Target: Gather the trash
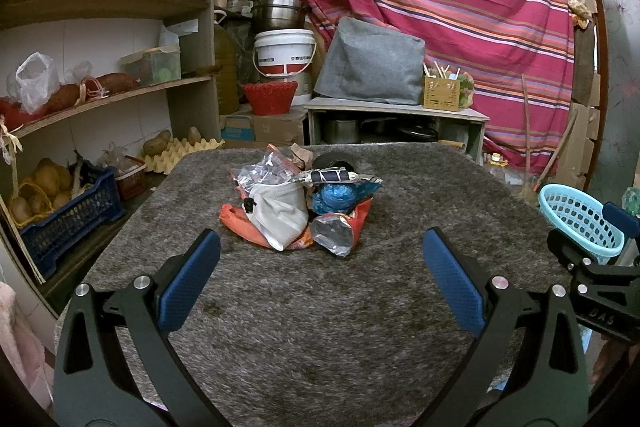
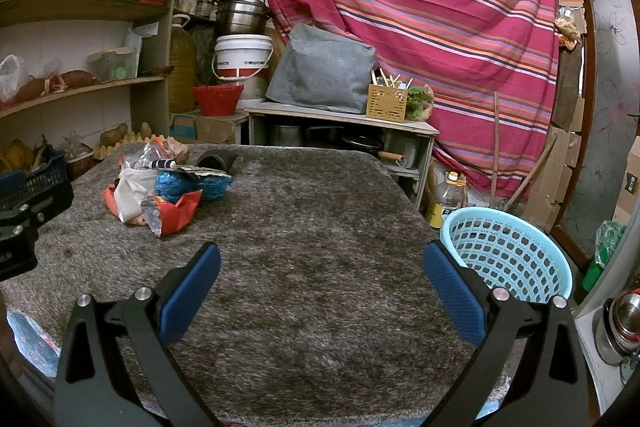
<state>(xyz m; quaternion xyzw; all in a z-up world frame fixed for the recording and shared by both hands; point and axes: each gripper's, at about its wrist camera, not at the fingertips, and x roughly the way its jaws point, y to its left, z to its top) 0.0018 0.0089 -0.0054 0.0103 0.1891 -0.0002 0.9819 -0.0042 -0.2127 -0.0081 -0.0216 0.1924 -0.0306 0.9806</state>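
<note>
Two grippers are held low over a grey shaggy surface (image 1: pixel 320 307), side by side. The left gripper (image 1: pixel 320 247) is seen with its jaws spread wide and nothing between them; its blue pads (image 1: pixel 188 283) frame bare pile just short of the trash. The right gripper (image 2: pixel 320 255) is likewise held wide apart and empty over the carpeted top.

The trash pile (image 1: pixel 300 195) is heaped toward the far middle of the surface in the left wrist view, and toward the far left (image 2: pixel 160 191) in the right wrist view. In it a white pouch (image 1: pixel 280 215), an orange wrapper (image 1: pixel 240 223), a red foil-lined snack bag (image 1: pixel 340 231), a crumpled blue bag (image 1: pixel 336 195) and a clear plastic wrapper (image 1: pixel 260 171) are pressed together, touching one another.

A light blue perforated basket (image 2: pixel 508 255) is placed just off the right edge of the surface, beside the right gripper, well apart from the pile.
</note>
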